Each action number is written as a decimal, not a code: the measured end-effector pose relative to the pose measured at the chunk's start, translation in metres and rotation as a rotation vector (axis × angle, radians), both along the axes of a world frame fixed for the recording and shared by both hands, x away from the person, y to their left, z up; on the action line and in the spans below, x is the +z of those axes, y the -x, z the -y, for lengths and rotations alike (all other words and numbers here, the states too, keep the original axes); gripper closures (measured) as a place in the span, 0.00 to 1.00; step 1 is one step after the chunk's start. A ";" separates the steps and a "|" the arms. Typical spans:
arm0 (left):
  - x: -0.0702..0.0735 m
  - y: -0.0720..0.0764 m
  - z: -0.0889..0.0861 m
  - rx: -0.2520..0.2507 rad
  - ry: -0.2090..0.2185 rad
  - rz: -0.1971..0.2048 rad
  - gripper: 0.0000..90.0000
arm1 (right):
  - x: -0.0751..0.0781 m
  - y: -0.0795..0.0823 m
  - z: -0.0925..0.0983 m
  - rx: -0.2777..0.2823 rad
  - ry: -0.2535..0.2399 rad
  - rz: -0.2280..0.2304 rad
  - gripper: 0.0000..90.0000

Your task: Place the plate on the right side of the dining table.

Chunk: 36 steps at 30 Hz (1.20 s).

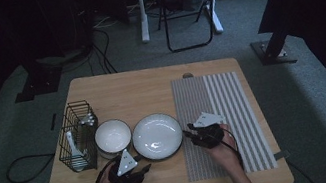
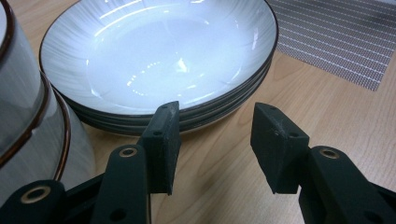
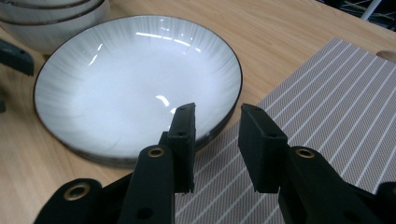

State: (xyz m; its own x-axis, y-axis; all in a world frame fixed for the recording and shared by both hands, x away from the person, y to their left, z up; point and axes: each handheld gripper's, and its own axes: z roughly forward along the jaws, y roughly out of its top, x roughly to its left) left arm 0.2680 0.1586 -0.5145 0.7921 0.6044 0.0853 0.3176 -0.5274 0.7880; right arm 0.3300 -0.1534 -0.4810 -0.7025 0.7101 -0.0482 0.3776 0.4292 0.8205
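Right now both of your grippers flank the stack of plates (image 1: 157,136), which sits at the centre of the high view on the tabletop (image 1: 149,81), between the stacked bowls (image 1: 113,137) to its left and the striped placemat (image 1: 224,121) to its right. Your right gripper (image 1: 193,131) is the nearer one: in the right gripper view the plate rim (image 3: 232,112) lies just ahead and to the left of the fingers (image 3: 183,135), with the right-hand finger hanging over the placemat. Those fingers stand moderately apart with nothing between them, empty.

Your left gripper (image 1: 143,168) sits at the lower edge of the stack; in the left gripper view the rim (image 2: 219,105) lies just beyond the left finger (image 2: 163,135), slightly up and to the left, and the fingers are wide and hold nothing.

The plates are round, so there is no long axis to match; what matters is the rim's edge. My judgement: you need the right fingers to straddle the rim, one above, one beneath, before closing.
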 end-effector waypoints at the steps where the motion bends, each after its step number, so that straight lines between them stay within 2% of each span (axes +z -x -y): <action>1: 0.000 0.000 0.000 0.002 0.005 0.000 0.59 | 0.001 -0.003 -0.002 0.002 0.003 0.001 0.74; 9: 0.001 -0.002 0.000 0.006 -0.007 0.015 0.59 | 0.003 -0.023 -0.009 -0.007 -0.007 -0.002 0.75; 12: 0.001 -0.003 0.003 0.016 -0.020 0.040 0.61 | 0.001 -0.030 -0.011 -0.013 -0.008 -0.009 0.75; 24: 0.001 -0.003 0.005 0.029 -0.015 0.075 0.61 | -0.014 -0.049 -0.021 -0.031 -0.028 -0.050 0.77; 29: 0.001 -0.004 0.004 0.028 -0.011 0.072 0.61 | -0.008 -0.054 -0.032 -0.010 0.004 -0.029 0.77; 36: 0.000 -0.004 0.003 0.032 -0.006 0.075 0.61 | -0.009 -0.070 -0.039 -0.013 0.037 -0.047 0.78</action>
State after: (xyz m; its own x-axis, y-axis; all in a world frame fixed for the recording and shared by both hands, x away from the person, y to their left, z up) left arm 0.2724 0.1553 -0.5142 0.7637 0.6286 0.1471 0.2746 -0.5225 0.8072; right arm 0.3998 -0.1140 -0.4902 -0.6954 0.7174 -0.0414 0.4213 0.4536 0.7853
